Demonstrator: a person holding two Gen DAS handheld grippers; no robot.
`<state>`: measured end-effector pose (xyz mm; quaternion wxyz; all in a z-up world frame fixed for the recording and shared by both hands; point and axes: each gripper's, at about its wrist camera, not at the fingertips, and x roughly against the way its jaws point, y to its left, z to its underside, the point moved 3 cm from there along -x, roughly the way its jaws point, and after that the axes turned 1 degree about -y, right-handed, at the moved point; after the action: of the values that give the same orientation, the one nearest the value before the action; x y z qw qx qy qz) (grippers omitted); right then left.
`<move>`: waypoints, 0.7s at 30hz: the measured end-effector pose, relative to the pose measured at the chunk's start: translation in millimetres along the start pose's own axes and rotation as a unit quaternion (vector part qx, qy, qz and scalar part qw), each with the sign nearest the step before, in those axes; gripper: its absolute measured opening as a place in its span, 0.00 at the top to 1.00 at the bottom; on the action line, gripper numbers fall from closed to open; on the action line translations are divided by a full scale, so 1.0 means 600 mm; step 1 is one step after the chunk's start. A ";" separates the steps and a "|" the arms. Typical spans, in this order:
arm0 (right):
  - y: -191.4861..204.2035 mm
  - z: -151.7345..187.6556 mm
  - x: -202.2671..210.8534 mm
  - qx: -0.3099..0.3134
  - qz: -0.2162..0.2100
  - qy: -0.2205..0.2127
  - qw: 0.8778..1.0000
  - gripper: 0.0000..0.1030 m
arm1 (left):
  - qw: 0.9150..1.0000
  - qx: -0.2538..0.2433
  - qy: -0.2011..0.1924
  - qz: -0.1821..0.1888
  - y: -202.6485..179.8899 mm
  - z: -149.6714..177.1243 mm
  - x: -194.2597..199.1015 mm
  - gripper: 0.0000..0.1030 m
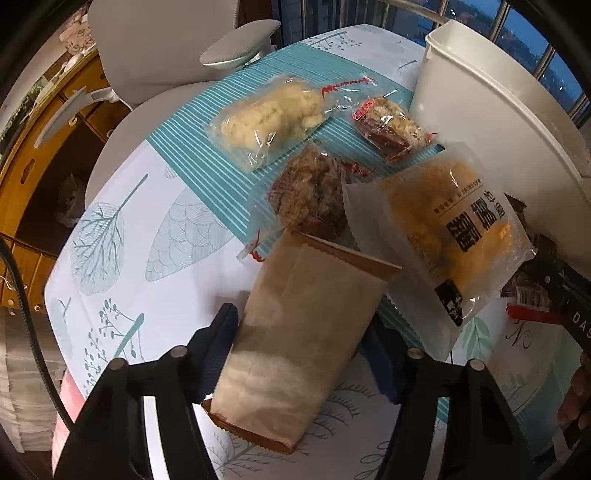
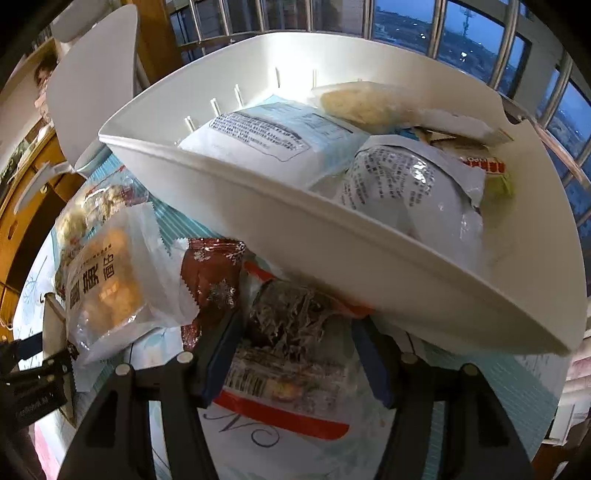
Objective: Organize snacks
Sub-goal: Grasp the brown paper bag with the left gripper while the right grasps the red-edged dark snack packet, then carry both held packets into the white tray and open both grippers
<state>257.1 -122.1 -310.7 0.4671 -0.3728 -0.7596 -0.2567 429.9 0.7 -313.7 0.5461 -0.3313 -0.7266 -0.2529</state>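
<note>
1. Brown paper made up the nearest thing in the left wrist view: a brown packet [image 1: 299, 354] lay between the fingers of the left tongs [image 1: 306, 354], whose pads pressed its two long edges, gripping it just over the worktop [image 1: 122, 266].
2. In the right wrist view the right tongs [image 2: 295, 354] held a clear pack of dark shredded snack [image 2: 291, 332] with a red band, both pads against its sides.
3. Just beyond the brown packet lay a frosted bag with black lettering [image 1: 454, 236] holding a golden pastry; the same bag appeared at the left of the right wrist view [image 2: 107, 284], next to a dark red wrapper [image 2: 210, 273].
4. Beside it, on the striped teal mat [image 1: 207, 162], sat a clear-wrapped floss-topped bun [image 1: 314, 195].
5. Farther on the mat rested a pale crumbly snack in clear film [image 1: 266, 114] and a small red-edged pack [image 1: 391, 125], a little apart.
6. The white bin [image 2: 332, 236] stood just behind the held shredded snack, already containing a white-and-blue pouch [image 2: 273, 136], a silvery printed bag [image 2: 410, 192] and a yellowish snack [image 2: 362, 103].
7. Farthest off were a grey chair [image 1: 162, 44] and windows [image 2: 461, 33] showing dusk.
</note>
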 end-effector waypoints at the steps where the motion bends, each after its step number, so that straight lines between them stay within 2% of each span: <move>1: 0.001 -0.001 0.000 0.004 -0.003 0.001 1.000 0.44 | 1.000 0.001 -0.002 -0.001 0.000 0.001 0.000 0.38; 7: 0.013 -0.004 0.001 0.039 -0.008 0.008 0.999 0.49 | 0.999 0.021 -0.024 -0.012 -0.003 0.018 0.008 0.45; 12: 0.010 0.000 0.002 0.058 -0.018 0.023 0.998 0.52 | 0.999 0.038 -0.019 -0.026 -0.009 0.039 0.016 0.46; 13: 0.009 0.002 0.004 0.062 -0.022 0.027 0.997 0.55 | 0.999 0.041 -0.016 -0.028 -0.010 0.043 0.018 0.46; 21: -0.009 0.033 0.022 0.087 -0.023 0.067 0.994 0.55 | 0.996 0.080 -0.010 -0.033 -0.012 0.081 0.064 0.49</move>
<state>238.8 -106.5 -307.7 0.5418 -0.2948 -0.7544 -0.2245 386.9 39.4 -290.0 0.5552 -0.2650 -0.7604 -0.2083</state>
